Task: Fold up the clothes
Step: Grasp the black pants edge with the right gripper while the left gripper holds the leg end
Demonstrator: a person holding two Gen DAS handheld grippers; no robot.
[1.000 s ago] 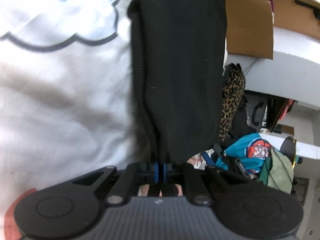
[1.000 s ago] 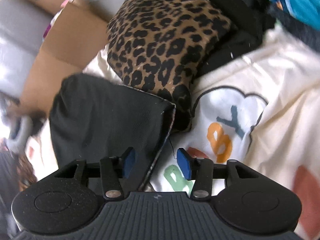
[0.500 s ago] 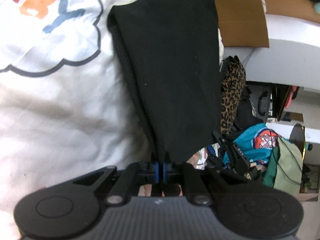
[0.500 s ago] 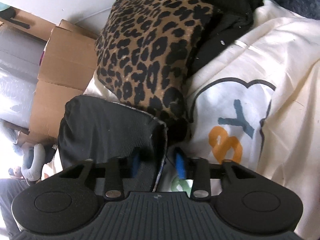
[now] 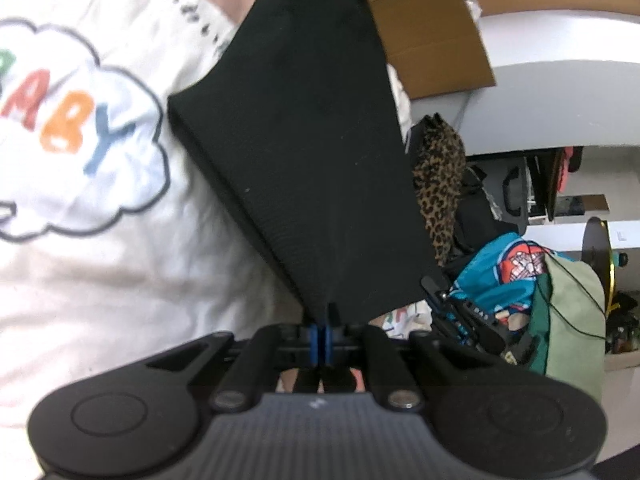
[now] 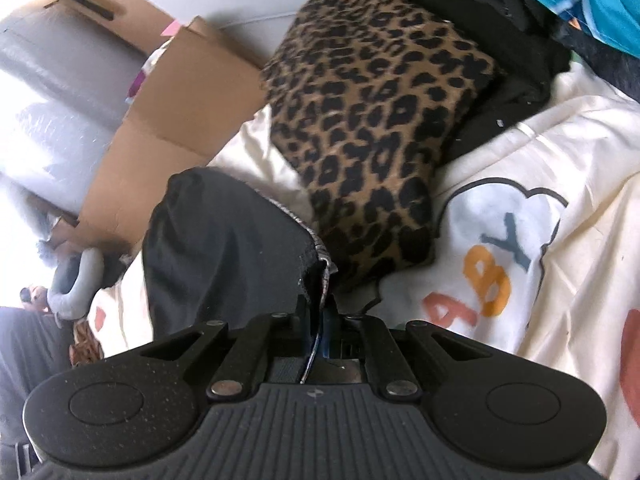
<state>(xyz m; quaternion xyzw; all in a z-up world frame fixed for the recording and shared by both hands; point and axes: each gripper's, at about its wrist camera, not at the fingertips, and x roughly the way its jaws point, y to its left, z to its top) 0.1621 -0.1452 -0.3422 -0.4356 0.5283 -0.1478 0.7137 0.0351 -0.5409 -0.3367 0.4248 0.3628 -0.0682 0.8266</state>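
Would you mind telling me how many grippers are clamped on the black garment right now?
2. The left gripper pinches one corner of the black garment; the right gripper pinches an edge by the leopard-print piece.

A cluttered home room is indicated by a printed bedsheet (image 5: 100,280), piled clothing (image 5: 516,276), an opened cardboard box (image 6: 172,120) and a white desk (image 5: 560,108).

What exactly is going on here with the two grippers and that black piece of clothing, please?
A person is folding laundry with a handheld gripper in each hand. The left gripper is shut on one end of the black garment, which stretches up and away from it. The right gripper has just closed on another edge of it. Beneath lies a cream blanket printed with "BABY", with a leopard-print garment beside it.
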